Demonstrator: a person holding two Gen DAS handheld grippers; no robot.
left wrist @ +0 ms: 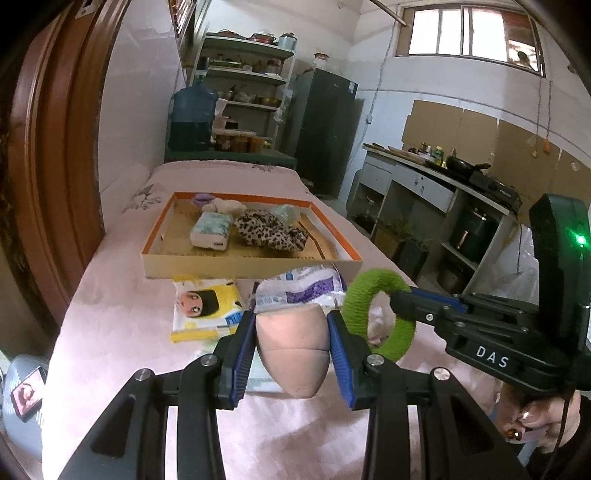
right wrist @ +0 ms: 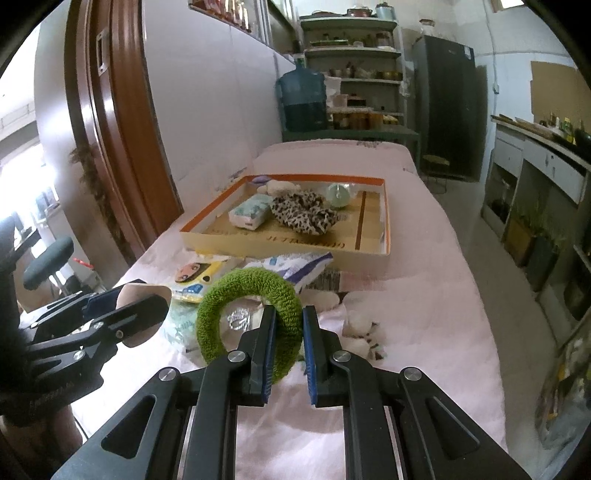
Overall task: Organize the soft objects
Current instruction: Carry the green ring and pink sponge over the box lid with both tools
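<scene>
Here, a beige makeup sponge is clamped in the left claw and a green knitted ring in the right claw, both held near the orange-rimmed box.

Pretty lived-in room; white walls, daylight through a high window; brown wooden door on the left; green shelving unit, dark fridge, big water jug at the back.
</scene>
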